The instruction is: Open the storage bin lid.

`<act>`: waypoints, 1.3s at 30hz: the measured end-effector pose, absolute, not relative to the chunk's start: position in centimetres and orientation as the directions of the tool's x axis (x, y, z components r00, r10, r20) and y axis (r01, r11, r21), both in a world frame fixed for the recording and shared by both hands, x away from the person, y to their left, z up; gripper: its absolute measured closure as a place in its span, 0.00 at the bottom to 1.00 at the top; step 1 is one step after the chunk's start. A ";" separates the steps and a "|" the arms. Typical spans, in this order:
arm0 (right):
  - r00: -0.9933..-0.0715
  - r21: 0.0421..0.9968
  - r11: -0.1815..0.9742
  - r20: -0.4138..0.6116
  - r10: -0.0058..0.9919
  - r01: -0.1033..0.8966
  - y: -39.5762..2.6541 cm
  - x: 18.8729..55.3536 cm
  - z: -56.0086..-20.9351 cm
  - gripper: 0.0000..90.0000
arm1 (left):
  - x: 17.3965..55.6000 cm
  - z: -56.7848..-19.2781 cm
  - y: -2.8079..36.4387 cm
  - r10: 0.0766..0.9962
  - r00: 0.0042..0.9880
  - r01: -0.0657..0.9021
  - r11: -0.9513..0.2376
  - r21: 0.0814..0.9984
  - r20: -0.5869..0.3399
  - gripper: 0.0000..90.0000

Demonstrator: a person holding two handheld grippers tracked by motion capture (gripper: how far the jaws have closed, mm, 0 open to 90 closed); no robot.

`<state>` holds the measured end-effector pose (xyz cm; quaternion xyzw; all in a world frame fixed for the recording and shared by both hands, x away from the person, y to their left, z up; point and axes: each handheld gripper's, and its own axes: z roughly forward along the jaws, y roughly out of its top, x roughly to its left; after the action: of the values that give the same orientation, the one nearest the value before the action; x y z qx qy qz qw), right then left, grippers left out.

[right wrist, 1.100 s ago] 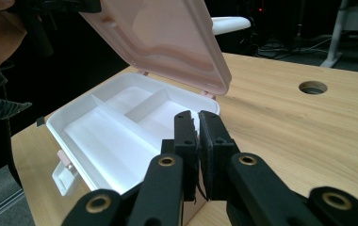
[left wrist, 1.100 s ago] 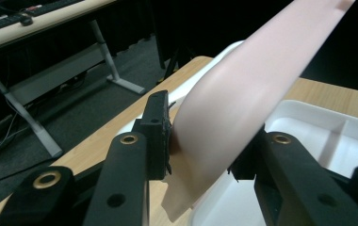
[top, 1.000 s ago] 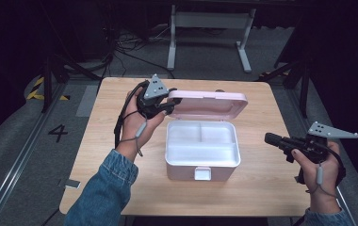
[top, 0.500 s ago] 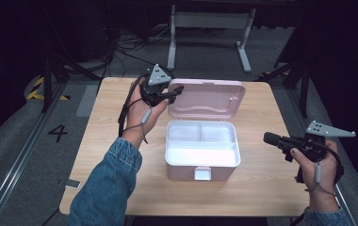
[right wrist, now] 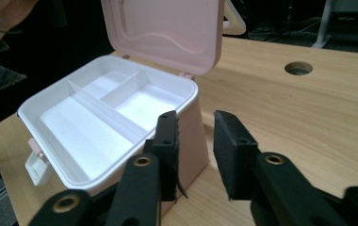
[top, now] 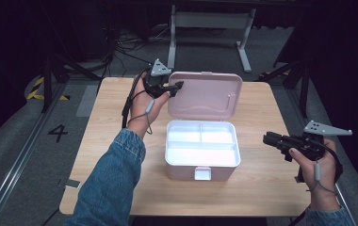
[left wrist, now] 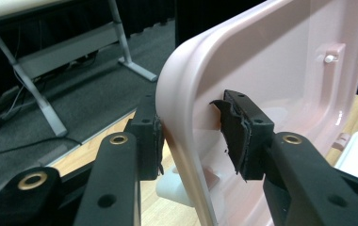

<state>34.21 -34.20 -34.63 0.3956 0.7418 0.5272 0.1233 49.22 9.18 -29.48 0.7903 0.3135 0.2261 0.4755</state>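
Observation:
A pink box (top: pixel 182 170) with a white divided tray (top: pixel 200 143) stands mid-table, its lid (top: pixel 210 94) raised at the back. My left gripper (top: pixel 179 87) is at the lid's left edge. In the left gripper view the lid (left wrist: pixel 271 61) passes between the jaws of that gripper (left wrist: pixel 193 117), which have just been opening; the inner pad (left wrist: pixel 236 127) stands slightly off the plastic. My right gripper (top: pixel 266 139) hovers to the right of the box. Its jaws (right wrist: pixel 197 129) have just been opening and hold nothing, and the box's corner (right wrist: pixel 191 141) lies beyond them.
The wooden table (top: pixel 106 127) has a round cable hole (right wrist: pixel 298 68) on its right side. A metal stand (top: pixel 210 21) and cables lie on the floor beyond the far edge. A painted "4" (top: pixel 58 133) marks the floor at the left.
The lid has swung further up and back as my left hand moved toward the far edge with it. The right hand has stayed where it was.

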 end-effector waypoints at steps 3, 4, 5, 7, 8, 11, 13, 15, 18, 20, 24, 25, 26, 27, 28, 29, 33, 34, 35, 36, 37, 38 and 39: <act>-0.651 0.868 0.168 0.210 0.729 0.468 -34.3 34.5 -35.1 0.71 | 49.8 -29.7 9.2 0.718 0.695 0.299 -0.346 0.889 0.045 0.66; -0.646 0.864 0.174 0.205 0.735 0.472 -34.3 34.6 -35.2 0.69 | 50.0 -29.8 9.2 0.721 0.692 0.306 -0.344 0.888 0.041 0.66; -0.646 0.860 0.182 0.201 0.736 0.476 -34.3 34.7 -35.3 0.68 | 50.1 -29.9 9.1 0.725 0.687 0.306 -0.349 0.886 0.048 0.66; -0.641 0.859 0.181 0.202 0.741 0.480 -34.4 34.8 -35.4 0.66 | 50.2 -30.2 9.0 0.745 0.660 0.301 -0.379 0.875 0.095 0.67; -0.641 0.858 0.179 0.206 0.740 0.481 -34.5 34.9 -35.5 0.65 | 50.4 -30.3 8.9 0.748 0.656 0.303 -0.378 0.875 0.096 0.66; -0.640 0.861 0.170 0.209 0.740 0.479 -34.6 34.9 -35.5 0.65 | 50.6 -30.7 8.9 0.754 0.652 0.314 -0.366 0.876 0.082 0.67; -0.633 0.864 0.162 0.210 0.745 0.477 -34.8 34.8 -35.5 0.65 | 51.1 -31.0 9.1 0.757 0.650 0.328 -0.366 0.871 0.073 0.68; -0.633 0.865 0.159 0.211 0.745 0.475 -34.9 34.8 -35.5 0.65 | 51.3 -31.2 9.1 0.760 0.647 0.340 -0.365 0.867 0.066 0.69; -0.631 0.864 0.160 0.210 0.747 0.477 -35.0 34.8 -35.5 0.66 | 51.5 -31.5 9.3 0.765 0.639 0.343 -0.379 0.860 0.081 0.72; -0.630 0.865 0.156 0.213 0.747 0.477 -35.0 34.8 -35.5 0.67 | 51.7 -31.7 9.4 0.768 0.634 0.350 -0.389 0.852 0.091 0.77; -0.630 0.867 0.159 0.207 0.748 0.473 -35.0 34.8 -35.5 0.68 | 52.1 -32.0 9.5 0.771 0.634 0.366 -0.371 0.853 0.063 0.77; -0.631 0.868 0.160 0.205 0.748 0.471 -35.0 34.8 -35.5 0.68 | 52.2 -32.2 9.5 0.771 0.634 0.365 -0.368 0.855 0.061 0.77; -0.631 0.867 0.157 0.209 0.747 0.473 -35.1 34.8 -35.5 0.68 | 52.3 -32.2 9.5 0.772 0.633 0.376 -0.370 0.850 0.056 0.77; -0.629 0.866 0.156 0.211 0.748 0.476 -35.1 34.8 -35.6 0.68 | 52.5 -32.4 9.5 0.774 0.631 0.376 -0.364 0.852 0.053 0.77; -0.630 0.866 0.159 0.207 0.749 0.474 -35.2 34.9 -35.6 0.68 | 52.6 -32.5 9.5 0.777 0.627 0.381 -0.367 0.849 0.054 0.77; -0.628 0.865 0.156 0.211 0.749 0.477 -35.2 34.8 -35.6 0.68 | 52.7 -32.6 9.5 0.777 0.627 0.385 -0.373 0.844 0.057 0.76; -0.626 0.866 0.156 0.207 0.752 0.475 -35.3 34.9 -35.7 0.68 | 53.0 -33.0 9.2 0.786 0.615 0.396 -0.380 0.836 0.066 0.75; -0.625 0.865 0.155 0.209 0.752 0.476 -35.3 34.8 -35.7 0.68 | 53.1 -33.1 9.1 0.790 0.609 0.401 -0.380 0.834 0.067 0.75; -0.625 0.865 0.155 0.209 0.752 0.477 -35.3 34.8 -35.7 0.68 | 53.2 -33.1 9.1 0.790 0.609 0.403 -0.391 0.828 0.077 0.75; -0.626 0.866 0.154 0.210 0.751 0.477 -35.4 34.8 -35.7 0.68 | 53.4 -33.3 8.9 0.792 0.605 0.405 -0.395 0.825 0.082 0.75; -0.625 0.864 0.155 0.212 0.751 0.479 -35.4 34.8 -35.8 0.68 | 53.5 -33.4 8.8 0.794 0.601 0.410 -0.399 0.820 0.086 0.75; -0.623 0.863 0.155 0.212 0.753 0.481 -35.5 34.8 -35.8 0.68 | 53.6 -33.7 8.7 0.797 0.598 0.411 -0.397 0.821 0.086 0.75; -0.621 0.863 0.153 0.213 0.754 0.481 -35.5 34.8 -35.8 0.68 | 53.7 -33.8 8.7 0.797 0.598 0.416 -0.402 0.816 0.088 0.75</act>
<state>34.76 -35.52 -35.82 0.4137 0.7469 0.5025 0.1359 53.73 8.73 -33.77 0.8018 0.3780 0.2413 0.3950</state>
